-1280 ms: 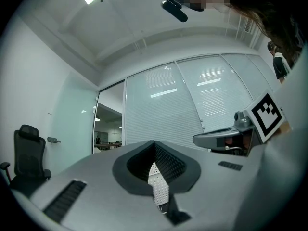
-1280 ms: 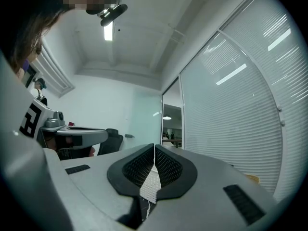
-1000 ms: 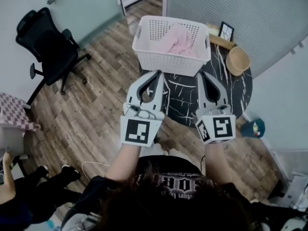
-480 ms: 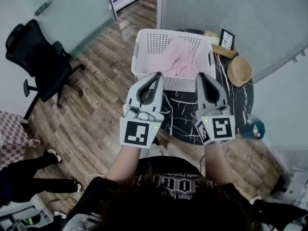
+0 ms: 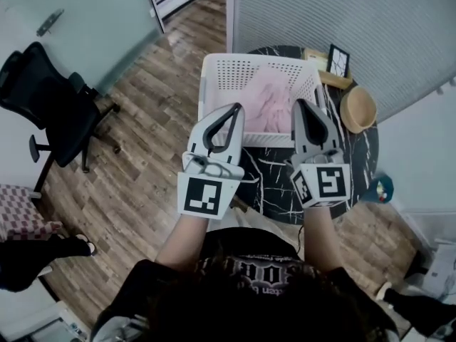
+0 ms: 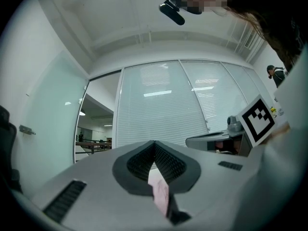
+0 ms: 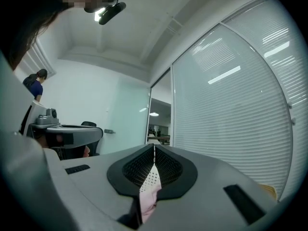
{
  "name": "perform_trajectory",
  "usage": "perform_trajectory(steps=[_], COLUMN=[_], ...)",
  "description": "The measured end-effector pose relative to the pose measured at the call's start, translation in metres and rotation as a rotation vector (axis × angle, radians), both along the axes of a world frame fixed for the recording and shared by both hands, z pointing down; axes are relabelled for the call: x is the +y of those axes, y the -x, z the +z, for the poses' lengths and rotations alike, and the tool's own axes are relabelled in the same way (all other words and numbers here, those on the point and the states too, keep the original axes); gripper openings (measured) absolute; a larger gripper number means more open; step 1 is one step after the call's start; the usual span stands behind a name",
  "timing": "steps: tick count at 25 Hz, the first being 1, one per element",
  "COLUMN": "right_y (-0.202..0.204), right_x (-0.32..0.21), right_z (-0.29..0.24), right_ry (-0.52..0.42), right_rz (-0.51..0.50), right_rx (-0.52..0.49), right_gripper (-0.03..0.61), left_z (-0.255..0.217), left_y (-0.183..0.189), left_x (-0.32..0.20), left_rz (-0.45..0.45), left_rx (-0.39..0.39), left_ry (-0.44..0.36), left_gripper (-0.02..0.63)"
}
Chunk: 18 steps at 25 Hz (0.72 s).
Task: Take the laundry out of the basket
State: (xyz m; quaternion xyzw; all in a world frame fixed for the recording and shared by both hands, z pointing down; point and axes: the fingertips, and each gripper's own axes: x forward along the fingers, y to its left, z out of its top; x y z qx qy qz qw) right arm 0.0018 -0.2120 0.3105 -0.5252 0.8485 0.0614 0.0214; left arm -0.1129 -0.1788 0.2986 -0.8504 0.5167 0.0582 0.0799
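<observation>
Both closed, empty: left gripper | right gripper | laundry in basket

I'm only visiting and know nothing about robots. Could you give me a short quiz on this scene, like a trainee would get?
1. True or false: the pink laundry lies inside the white basket.
2. Pick one: the left tool and right tool are A) both shut and empty, B) both gripping laundry, C) both wide open.
3. Fill in: the basket stands on a black marbled ____, near a wooden bowl.
Key: 1 true; 2 A; 3 table.
</observation>
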Motion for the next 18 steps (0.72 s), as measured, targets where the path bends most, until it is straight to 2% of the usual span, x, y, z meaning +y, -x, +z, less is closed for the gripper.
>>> perform_trajectory(steps=[7, 18], right_y=[0.001, -0.004], right_x=[-0.019, -0.043], right_z=[0.002, 0.013], right_ry=[0.009, 0.030], right_rz=[0.004, -0.056], right_rx=[0.000, 0.008], right_gripper=[0.029, 0.029], left_z=[0.002, 0.005], left_y=[-0.005, -0.019], left_x=[-0.022, -0.044], left_rz=[0.015, -0.023], left_rx=[-0.002, -0.001], left_ry=[0.006, 0.006], left_gripper=[0.000, 0.000])
